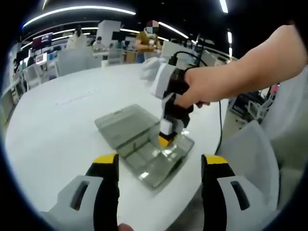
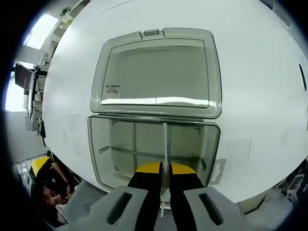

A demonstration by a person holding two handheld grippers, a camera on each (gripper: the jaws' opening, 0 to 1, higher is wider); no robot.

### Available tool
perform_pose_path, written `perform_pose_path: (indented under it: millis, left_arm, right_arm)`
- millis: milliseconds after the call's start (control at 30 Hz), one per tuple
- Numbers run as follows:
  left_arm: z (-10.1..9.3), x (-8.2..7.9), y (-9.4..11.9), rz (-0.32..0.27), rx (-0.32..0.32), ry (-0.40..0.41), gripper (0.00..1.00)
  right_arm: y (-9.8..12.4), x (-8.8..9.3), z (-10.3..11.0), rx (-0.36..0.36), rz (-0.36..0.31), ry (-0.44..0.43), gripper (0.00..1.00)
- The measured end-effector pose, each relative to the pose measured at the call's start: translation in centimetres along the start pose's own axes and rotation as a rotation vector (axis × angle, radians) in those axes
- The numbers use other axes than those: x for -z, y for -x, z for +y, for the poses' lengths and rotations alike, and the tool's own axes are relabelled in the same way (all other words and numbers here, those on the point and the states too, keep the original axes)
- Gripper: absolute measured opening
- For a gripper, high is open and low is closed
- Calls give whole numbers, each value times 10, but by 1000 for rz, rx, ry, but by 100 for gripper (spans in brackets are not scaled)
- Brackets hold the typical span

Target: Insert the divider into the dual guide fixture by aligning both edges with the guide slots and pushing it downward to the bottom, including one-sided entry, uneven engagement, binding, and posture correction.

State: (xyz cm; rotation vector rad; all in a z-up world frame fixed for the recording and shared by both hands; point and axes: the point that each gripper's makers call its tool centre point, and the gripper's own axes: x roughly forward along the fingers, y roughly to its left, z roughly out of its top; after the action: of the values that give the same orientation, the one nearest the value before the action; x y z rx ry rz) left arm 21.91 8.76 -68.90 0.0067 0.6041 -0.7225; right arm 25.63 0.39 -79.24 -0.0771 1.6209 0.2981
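Observation:
A clear plastic box (image 1: 137, 153) with its lid (image 1: 126, 122) laid open flat sits on the white table. In the left gripper view a hand holds my right gripper (image 1: 166, 139) pointing down into the box's right part. The right gripper view looks straight down into the box (image 2: 120, 144). There my right gripper (image 2: 163, 169) is shut on a thin clear divider (image 2: 165, 142), seen edge-on and running across the box toward the wall next to the lid (image 2: 159, 72). My left gripper (image 1: 160, 161) stands open in front of the box with nothing between its fingers; its yellow tip (image 2: 41, 166) shows at lower left.
The round white table (image 1: 57, 125) has free room left of the box; its edge runs close behind the box's right side. A black cable (image 1: 220, 120) hangs from the right gripper. Grey chairs (image 1: 250, 149) stand at the right; people stand beyond the far edge.

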Motion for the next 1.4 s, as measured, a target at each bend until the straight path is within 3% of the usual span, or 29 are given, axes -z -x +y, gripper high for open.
perform_pose_path:
  millis: [600,1400]
  left_arm:
    - [-1,-1,-1,4,1,-2,67]
    - [1,-1,0,8,-4,-6,67]
  right_arm:
    - [-9,-4,0,48,-18,44,0]
    - [-7,1,2,38,-28,87,0]
